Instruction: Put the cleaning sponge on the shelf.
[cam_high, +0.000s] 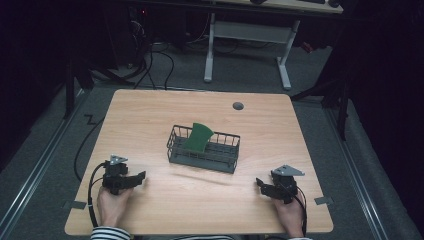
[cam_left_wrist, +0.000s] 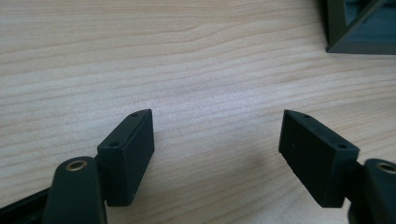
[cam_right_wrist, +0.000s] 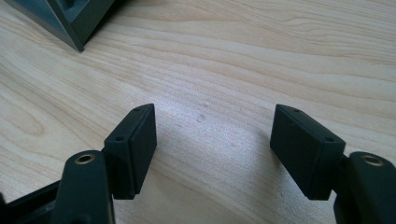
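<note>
A dark wire basket (cam_high: 175, 147) stands in the middle of the wooden table (cam_high: 150, 110). A green flat piece (cam_high: 198, 137) leans upright inside its left half. My left gripper (cam_high: 141, 178) rests near the front left edge, held by a hand, open with nothing between its jaws (cam_left_wrist: 217, 133). My right gripper (cam_high: 259, 184) rests near the front right edge, also open and empty (cam_right_wrist: 214, 128). Both point inward toward the basket, well apart from it. A corner of the basket (cam_left_wrist: 359, 28) shows at the top right of the left gripper view, and a corner of the basket (cam_right_wrist: 70, 18) at the top left of the right gripper view.
A small grey round cap (cam_high: 238, 106) sits in the table near its back edge. Beyond the table stands a white-legged desk frame (cam_high: 247, 45) on grey carpet, with cables (cam_high: 160, 60) on the floor. Bare wood surrounds the basket.
</note>
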